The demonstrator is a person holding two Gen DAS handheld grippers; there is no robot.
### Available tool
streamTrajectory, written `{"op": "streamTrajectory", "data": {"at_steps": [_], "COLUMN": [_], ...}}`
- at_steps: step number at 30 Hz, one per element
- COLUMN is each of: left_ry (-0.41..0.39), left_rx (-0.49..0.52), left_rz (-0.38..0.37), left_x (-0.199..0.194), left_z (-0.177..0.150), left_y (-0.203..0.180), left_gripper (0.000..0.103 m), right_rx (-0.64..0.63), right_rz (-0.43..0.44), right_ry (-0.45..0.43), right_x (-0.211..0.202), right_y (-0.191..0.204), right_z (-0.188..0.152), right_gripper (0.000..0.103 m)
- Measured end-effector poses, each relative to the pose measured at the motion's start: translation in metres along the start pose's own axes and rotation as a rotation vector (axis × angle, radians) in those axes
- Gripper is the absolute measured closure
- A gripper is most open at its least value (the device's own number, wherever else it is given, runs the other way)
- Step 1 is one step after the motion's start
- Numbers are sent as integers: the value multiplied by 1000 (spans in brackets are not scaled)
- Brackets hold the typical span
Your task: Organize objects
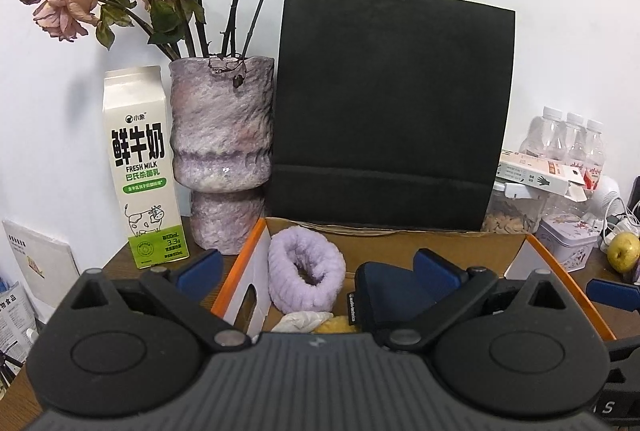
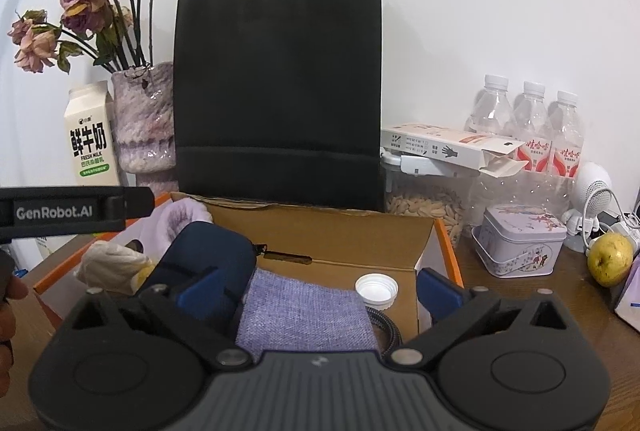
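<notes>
Both our grippers, left [image 1: 316, 273] and right [image 2: 318, 289], are spread wide, pinching nothing. Navy pouch [image 2: 200, 263] sits at the cardboard box's [image 2: 320, 231] left end; we'd square the jaws across it before closing.

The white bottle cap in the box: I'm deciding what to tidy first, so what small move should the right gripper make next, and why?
Probably ease the right gripper forward and down toward the white cap. Its fingers stand open and empty, and the cap lies loose on the cardboard box floor just ahead.
</notes>
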State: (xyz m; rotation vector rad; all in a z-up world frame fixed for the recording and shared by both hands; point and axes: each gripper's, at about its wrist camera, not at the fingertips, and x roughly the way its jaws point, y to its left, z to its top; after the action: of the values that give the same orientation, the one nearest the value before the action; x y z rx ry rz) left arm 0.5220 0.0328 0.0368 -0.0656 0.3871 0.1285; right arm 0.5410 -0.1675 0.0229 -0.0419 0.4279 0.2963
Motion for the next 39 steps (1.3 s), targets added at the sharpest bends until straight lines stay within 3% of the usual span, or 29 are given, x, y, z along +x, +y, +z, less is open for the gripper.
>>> {"op": "streamTrajectory", "data": {"at_steps": [14, 39], "left_ry": [34, 50], "left_rx": [-4, 15], "left_rz": [-40, -54], "left_x": [-20, -114], "left_z": [-8, -41], "left_y": [1, 20], "left_gripper": [0, 0], "right_rx": [20, 29], "right_rz": [-9, 5], "right_ry": [-8, -12], "right_x": [-24, -111], "right_y": [-2, 7], "right_z": [2, -27], "right_gripper": [0, 0]}}
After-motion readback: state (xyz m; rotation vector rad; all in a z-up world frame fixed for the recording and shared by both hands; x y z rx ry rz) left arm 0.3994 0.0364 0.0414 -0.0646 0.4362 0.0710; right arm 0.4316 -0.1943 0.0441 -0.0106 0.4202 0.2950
